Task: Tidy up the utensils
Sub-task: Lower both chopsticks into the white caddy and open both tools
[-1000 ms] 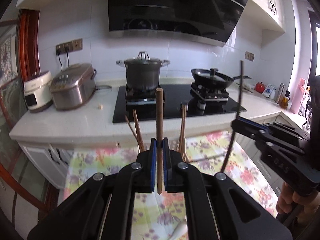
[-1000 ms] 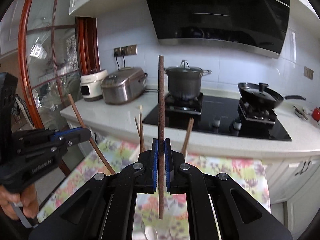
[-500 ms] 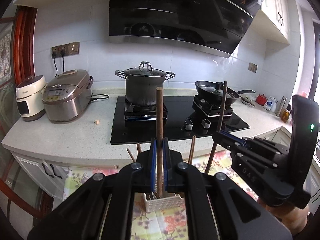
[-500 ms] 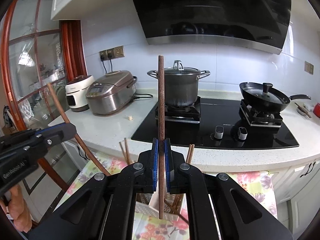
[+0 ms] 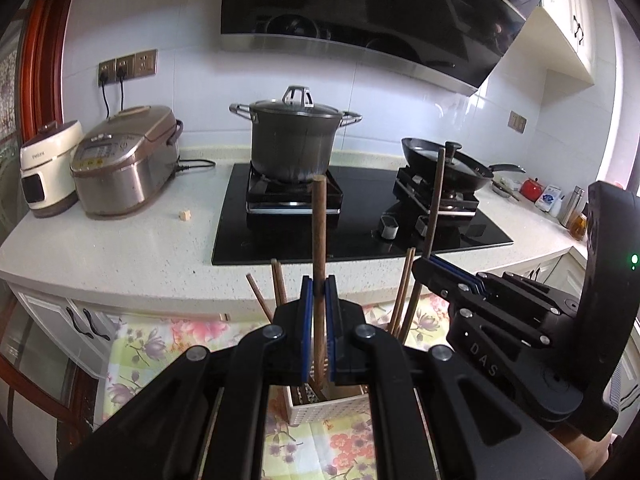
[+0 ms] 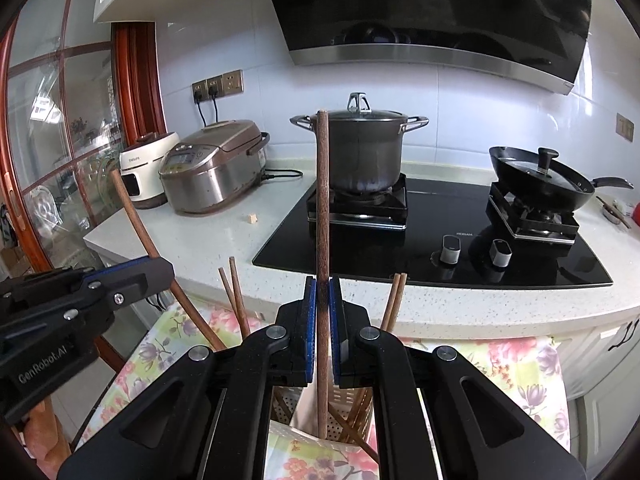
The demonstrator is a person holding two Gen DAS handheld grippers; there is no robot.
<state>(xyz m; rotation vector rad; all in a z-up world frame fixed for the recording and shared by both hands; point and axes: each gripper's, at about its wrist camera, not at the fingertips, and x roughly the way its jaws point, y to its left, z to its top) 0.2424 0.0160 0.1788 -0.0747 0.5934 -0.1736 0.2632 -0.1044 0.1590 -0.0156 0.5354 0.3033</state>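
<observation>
- The left gripper (image 5: 319,292) tilts downward, its jaws clamped on a brown chopstick (image 5: 319,240) that stands upright between the blue pads.
- That chopstick's lower end hangs just over a white perforated holder (image 5: 320,410) on the flowered cloth (image 5: 132,356).
- The right gripper (image 6: 322,292) tilts down likewise, jaws closed on a second chopstick (image 6: 322,200), also upright, its tip inside the holder's mouth.
- More chopsticks (image 6: 236,300) already lean in the holder.
- Each gripper shows in the other's view, close alongside; in the right wrist view the left one's stick slants.
- Behind is the desk (image 5: 120,240) with a pot (image 5: 294,140).
</observation>
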